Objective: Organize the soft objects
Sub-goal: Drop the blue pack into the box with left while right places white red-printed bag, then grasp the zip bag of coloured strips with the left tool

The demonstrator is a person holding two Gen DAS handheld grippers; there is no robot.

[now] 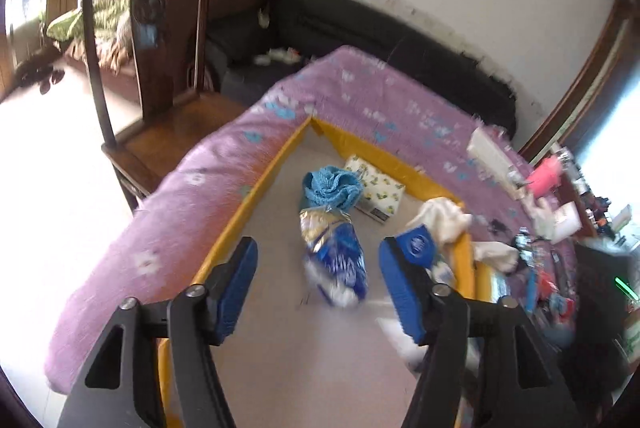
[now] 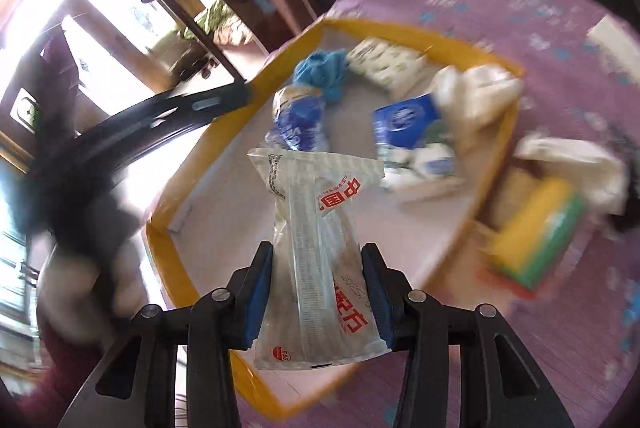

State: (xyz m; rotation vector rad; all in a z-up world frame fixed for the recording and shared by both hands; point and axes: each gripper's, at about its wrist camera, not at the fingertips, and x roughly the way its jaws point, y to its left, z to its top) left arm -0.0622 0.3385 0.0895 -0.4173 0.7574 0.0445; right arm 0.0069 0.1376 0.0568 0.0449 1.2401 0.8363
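Note:
A yellow-rimmed tray (image 1: 256, 188) lies on the purple flowered cover (image 1: 160, 228). In it are a blue knitted cloth (image 1: 330, 186), a blue and silver packet (image 1: 334, 260), a flower-print tissue pack (image 1: 378, 190), a blue pack (image 2: 408, 122) and a white cloth (image 1: 442, 218). My left gripper (image 1: 318, 248) hangs open over the tray; the blue and silver packet lies below, between the fingers but free of the pads. My right gripper (image 2: 318, 248) is shut on a clear plastic packet with red print (image 2: 316, 228), held over the tray's near rim (image 2: 168, 228). The left gripper's arm (image 2: 200, 104) shows blurred in the right wrist view.
A yellow and green block (image 2: 536, 240) and another white cloth (image 2: 572, 164) lie on the cover right of the tray. Small clutter (image 1: 540, 268) crowds the table's right side. A dark wooden chair (image 1: 160, 68) and a black sofa (image 1: 360, 24) stand beyond the table.

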